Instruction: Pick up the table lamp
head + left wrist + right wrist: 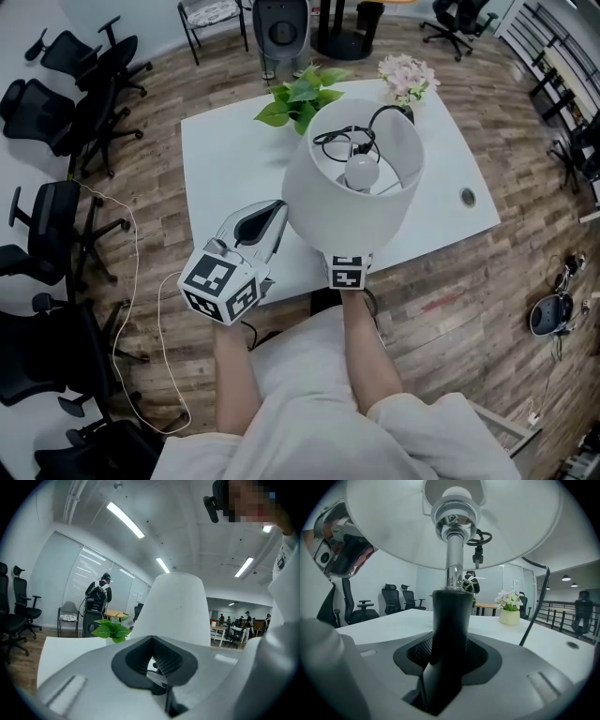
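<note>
Right claw [443, 677] is clamped tight on the black stem [449, 616] of the table lamp [349, 220], low down under its big white shade [319, 187]. The lamp stands straight up over the near edge of the table [225, 150]. Its foot is hidden. Left claw [267, 217] has its jaws together with nothing in them, just beside the shade. A bulb [361, 172] and a curled black cord [342, 139] show inside the shade. The top looks big, so the lamp could tip or slide in the claw. The cord could catch and tug it. The shade could bump the green plant [302, 97] or the pink flowers [405, 77] behind.
</note>
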Available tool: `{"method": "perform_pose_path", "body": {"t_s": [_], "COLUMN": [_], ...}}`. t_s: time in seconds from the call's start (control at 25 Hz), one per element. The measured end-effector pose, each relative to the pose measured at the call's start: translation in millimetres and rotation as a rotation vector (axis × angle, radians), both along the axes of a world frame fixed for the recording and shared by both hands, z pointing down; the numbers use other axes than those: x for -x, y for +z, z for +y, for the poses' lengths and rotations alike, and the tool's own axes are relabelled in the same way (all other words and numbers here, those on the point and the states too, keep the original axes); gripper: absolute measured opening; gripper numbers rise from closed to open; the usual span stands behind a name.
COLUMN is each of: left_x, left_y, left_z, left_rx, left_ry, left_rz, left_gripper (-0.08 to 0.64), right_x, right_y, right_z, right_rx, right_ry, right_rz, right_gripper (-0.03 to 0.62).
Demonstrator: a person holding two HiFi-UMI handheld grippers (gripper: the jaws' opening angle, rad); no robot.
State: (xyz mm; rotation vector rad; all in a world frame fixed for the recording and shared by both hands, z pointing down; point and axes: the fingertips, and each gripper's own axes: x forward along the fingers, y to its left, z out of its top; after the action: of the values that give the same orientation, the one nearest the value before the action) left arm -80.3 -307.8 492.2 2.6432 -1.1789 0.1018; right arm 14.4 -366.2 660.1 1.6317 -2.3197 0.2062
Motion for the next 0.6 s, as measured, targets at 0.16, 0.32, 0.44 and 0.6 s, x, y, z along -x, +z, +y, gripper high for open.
{"method": "perform_pose_path", "body": {"t_s": [0.16, 0.32, 0.44, 0.6], "left_x": [-1, -2, -1, -1], "left_y": [-2, -3, -7, -12], "left_z": [-3, -3, -1, 0], "left_rx": [0.005, 0.018, 0.03, 0.049], "left_ry": [-0.001, -0.001, -0.003, -0.004], "left_rz": [0.004, -0.002, 0.002, 0.016], "left_gripper": [0.0, 0.0, 0.0, 0.0], "right_x": [-2, -5, -8, -6], "right_y": [-2, 3, -9, -20], "right_z": [2, 6, 10, 16], "right_rx": [0.012, 0.028, 0.036, 0.055], "right_ry": [0.001, -0.002, 0.007, -0.005], "right_rz": [0.009, 0.01, 0.023, 0.022], "right_gripper": [0.184, 0.181, 0.183, 0.181]}}
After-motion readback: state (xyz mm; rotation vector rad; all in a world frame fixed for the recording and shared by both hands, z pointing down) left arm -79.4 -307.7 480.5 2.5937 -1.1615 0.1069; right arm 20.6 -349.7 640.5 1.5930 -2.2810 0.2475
